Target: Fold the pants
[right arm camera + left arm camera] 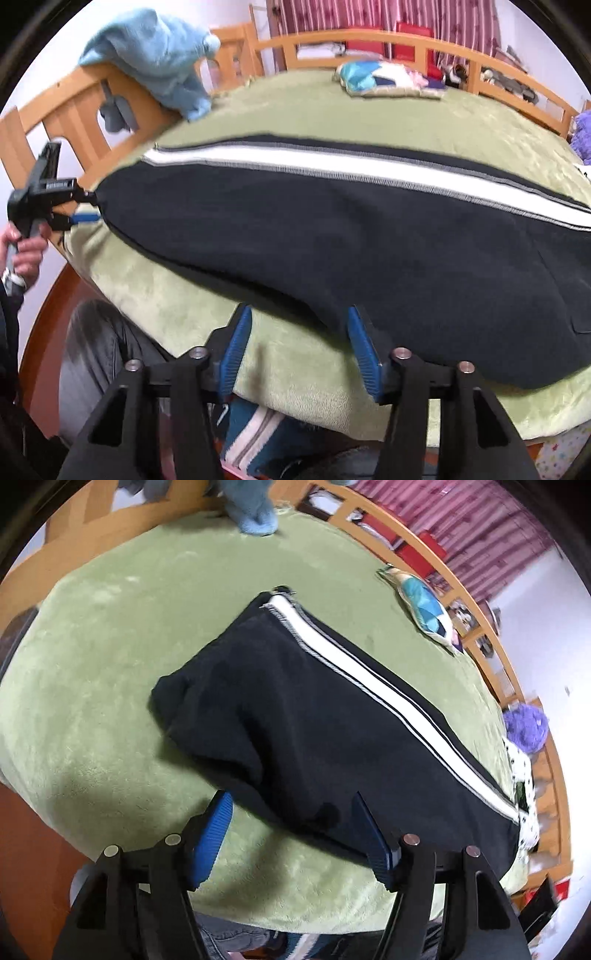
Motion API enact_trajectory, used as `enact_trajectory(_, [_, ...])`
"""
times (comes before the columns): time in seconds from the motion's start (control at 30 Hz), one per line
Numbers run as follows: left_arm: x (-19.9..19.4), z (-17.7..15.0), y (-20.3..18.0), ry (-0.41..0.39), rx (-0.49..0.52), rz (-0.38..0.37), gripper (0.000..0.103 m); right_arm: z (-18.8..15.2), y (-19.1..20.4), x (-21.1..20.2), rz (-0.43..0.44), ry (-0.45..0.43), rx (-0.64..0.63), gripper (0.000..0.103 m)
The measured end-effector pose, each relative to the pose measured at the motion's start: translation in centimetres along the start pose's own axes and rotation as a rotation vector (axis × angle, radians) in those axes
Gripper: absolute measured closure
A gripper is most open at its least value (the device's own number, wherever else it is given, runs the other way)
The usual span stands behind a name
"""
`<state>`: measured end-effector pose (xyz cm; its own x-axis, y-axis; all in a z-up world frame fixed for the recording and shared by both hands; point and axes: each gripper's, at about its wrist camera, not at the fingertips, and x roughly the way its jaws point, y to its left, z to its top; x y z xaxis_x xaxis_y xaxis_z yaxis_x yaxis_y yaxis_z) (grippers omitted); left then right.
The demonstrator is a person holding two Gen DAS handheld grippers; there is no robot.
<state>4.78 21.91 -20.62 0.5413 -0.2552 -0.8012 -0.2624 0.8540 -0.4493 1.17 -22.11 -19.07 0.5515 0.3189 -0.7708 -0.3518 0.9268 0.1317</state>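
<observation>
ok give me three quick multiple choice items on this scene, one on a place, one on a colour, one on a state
1. Where do the pants lie?
A. on the green blanket
B. on the floor
C. over a chair

2. What colour is the pants' side stripe?
A. red
B. white
C. yellow

3. How is the right gripper?
A. shut on the pants
B. shut on a towel
C. open

Answers:
1 A, green blanket shows all round the pants.
2 B, a white band runs along the dark cloth.
3 C, its blue pads stand wide apart with nothing clamped between them.
</observation>
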Motion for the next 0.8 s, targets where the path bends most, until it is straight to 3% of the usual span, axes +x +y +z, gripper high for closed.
enact_trajectory(0.13, [-1.2,0.0,-0.3,-0.100,0.021,0.065,0.038,0.4,-1.1,-0.7,-0.024,-0.030,0.069,0.049])
enact_trajectory(0.23, [-0.8,0.9,0.7,-0.115,-0.020,0.097,0.038,0.4,-2.5,-1.1,-0.040,-0.041,0.121,0.049])
enact_trajectory(0.33, [0.0,1.4,2.7,-0.123,-0.094,0.107,0.050,0.2,-3.4,-1.3,-0.067,-0.040,0.155,0.049])
enact_trajectory(0.4, [0.5,1.6,3.9,-0.118,-0.129,0.053,0.064,-0.1,-3.7,-1.4,-0.083,-0.037,0.173,0.049])
enact_trajectory(0.43, [0.6,1.8,4.3,-0.120,-0.134,0.028,0.076,-0.2,-3.8,-1.4,-0.090,-0.035,0.183,0.049])
enact_trajectory(0.53, [0.1,1.9,4.5,-0.119,-0.119,-0.014,0.083,-0.4,-4.2,-1.3,-0.105,-0.026,0.208,0.049])
enact_trajectory(0.63, [-1.1,1.7,5.3,-0.124,-0.146,-0.071,0.085,-0.4,-4.7,-1.2,-0.116,-0.020,0.231,0.049])
enact_trajectory(0.77, [0.7,1.0,5.1,-0.035,-0.109,0.042,0.072,-0.1,-5.4,-1.2,-0.121,-0.030,0.254,0.049])
enact_trajectory(0.8, [0.4,1.1,5.1,-0.049,-0.107,0.022,0.072,0.1,-5.6,-1.1,-0.116,-0.029,0.261,0.049])
